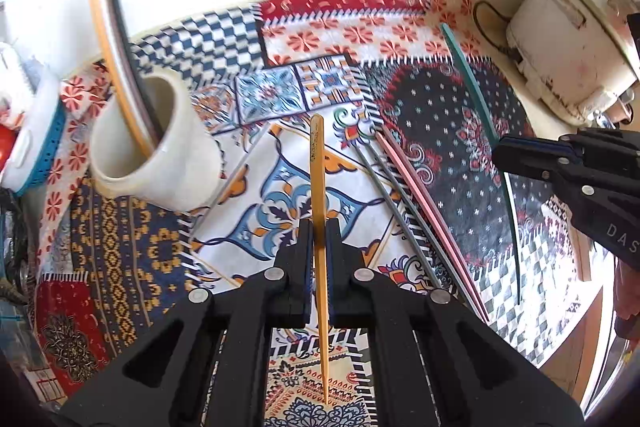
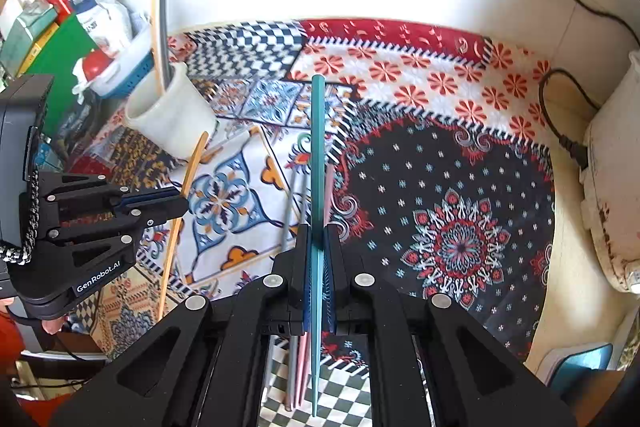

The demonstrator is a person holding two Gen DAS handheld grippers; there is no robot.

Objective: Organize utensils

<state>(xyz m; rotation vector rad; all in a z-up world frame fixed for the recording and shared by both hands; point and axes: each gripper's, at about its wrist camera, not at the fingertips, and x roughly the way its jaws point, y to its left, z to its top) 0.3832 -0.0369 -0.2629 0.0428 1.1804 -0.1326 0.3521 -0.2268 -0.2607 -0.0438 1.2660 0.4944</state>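
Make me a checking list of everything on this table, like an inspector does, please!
Surface: patchwork-print tablecloth, many colours, covering the table.
Job's things: white ceramic cup holding a yellow and a dark grey chopstick; two grey chopsticks and a pink chopstick lying side by side on the cloth.
Grippers: left gripper shut on a yellow wooden chopstick; right gripper shut on a teal plastic chopstick.
Clutter: white and blue basket with bags and a red-capped item.
Cables: black power cord running to a worn white appliance.
Surroundings: white wall behind; boxes and a green board at the left.
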